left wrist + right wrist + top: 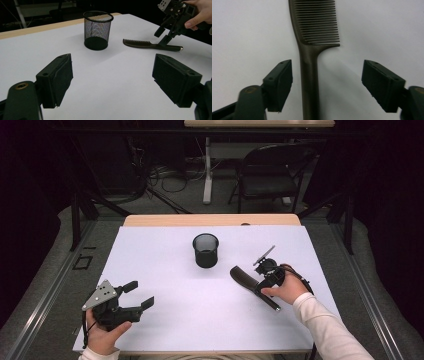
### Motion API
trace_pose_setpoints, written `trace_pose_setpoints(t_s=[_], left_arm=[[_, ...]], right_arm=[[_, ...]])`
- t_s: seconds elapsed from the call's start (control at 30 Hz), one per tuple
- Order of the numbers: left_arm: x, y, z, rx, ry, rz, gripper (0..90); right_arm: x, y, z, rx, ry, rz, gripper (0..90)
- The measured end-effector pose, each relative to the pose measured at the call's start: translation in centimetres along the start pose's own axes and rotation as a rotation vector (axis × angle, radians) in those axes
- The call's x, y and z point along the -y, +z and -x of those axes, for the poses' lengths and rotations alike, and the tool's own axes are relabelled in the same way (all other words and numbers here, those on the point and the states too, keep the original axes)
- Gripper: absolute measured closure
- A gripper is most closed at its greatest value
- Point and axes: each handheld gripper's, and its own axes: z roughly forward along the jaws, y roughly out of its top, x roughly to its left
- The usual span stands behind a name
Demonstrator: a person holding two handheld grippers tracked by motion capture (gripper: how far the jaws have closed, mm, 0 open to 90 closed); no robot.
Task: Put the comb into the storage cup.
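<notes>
High view: we log mesh cup (205, 250) at twelve o'clock, comb (248, 283) at three under our right gripper (261, 279), left gripper (141, 295) at eight. Left gripper view: jaws spread. Right gripper view: jaws spread, straddling the comb's handle (309, 82)

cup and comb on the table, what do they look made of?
Cup: looks like black wire mesh, likely metal; you can see through the wall, with a solid rim and base. Comb: probably moulded plastic, dark brown-black with a dull sheen, teeth and handle in one piece. The small bright tip on its handle end may be metal.
</notes>
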Motion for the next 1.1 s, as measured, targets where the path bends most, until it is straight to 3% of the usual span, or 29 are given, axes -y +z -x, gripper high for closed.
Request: trace_pose_setpoints(t_s=[0.03, 0.07, 0.17, 0.2, 0.23, 0.4, 0.57, 0.67, 0.8, 0.83, 1.03, 1.07, 1.1], left_arm=[[0.0, 0.0, 0.0, 0.0, 0.0, 0.001, 16.9], [0.0, 0.0, 0.0, 0.0, 0.0, 0.001, 17.0], [0.0, 0.0, 0.0, 0.0, 0.0, 0.001, 16.9], [0.0, 0.0, 0.0, 0.0, 0.0, 0.001, 17.0], [0.0, 0.0, 0.0, 0.0, 0.0, 0.001, 16.9], [0.0, 0.0, 0.0, 0.003, -0.001, 0.002, 16.9], [0.0, 0.0, 0.0, 0.002, 0.001, 0.0, 16.9], [0.0, 0.0, 0.0, 0.002, 0.001, 0.0, 17.0], [0.0, 0.0, 0.0, 0.003, -0.001, 0.003, 17.0], [0.0, 0.0, 0.0, 0.003, -0.002, 0.002, 17.0], [0.0, 0.1, 0.0, 0.003, -0.001, 0.002, 17.0], [0.0, 0.1, 0.0, 0.003, -0.002, 0.003, 17.0], [0.0, 0.1, -0.1, 0.004, -0.002, 0.003, 16.9]], right_arm=[[0.1, 0.4, -0.1, -0.014, 0.007, 0.046, 28.8], [0.0, 0.5, -0.1, -0.017, 0.0, 0.046, 30.5], [-0.2, 0.6, -0.2, -0.016, -0.025, -0.004, 36.5], [-0.2, 0.6, -0.2, -0.016, -0.025, -0.004, 36.5], [-0.2, 0.9, -0.4, -0.024, 0.007, -0.002, 36.5], [-0.2, 1.1, -0.5, -0.031, -0.011, -0.003, 42.7], [-0.3, 1.0, -0.6, -0.018, -0.022, -0.053, 44.2], [-0.3, 1.2, -0.6, -0.019, -0.026, -0.032, 45.3], [-0.3, 1.1, -0.7, -0.019, -0.005, -0.069, 49.2], [-0.3, 1.3, -0.7, -0.03, -0.016, -0.044, 52.8], [-0.5, 1.2, -0.8, -0.028, -0.014, -0.087, 56.7], [-0.4, 1.4, -0.8, -0.035, -0.01, -0.055, 57.8], [-0.5, 1.4, -0.9, -0.037, -0.004, -0.066, 60.4]])
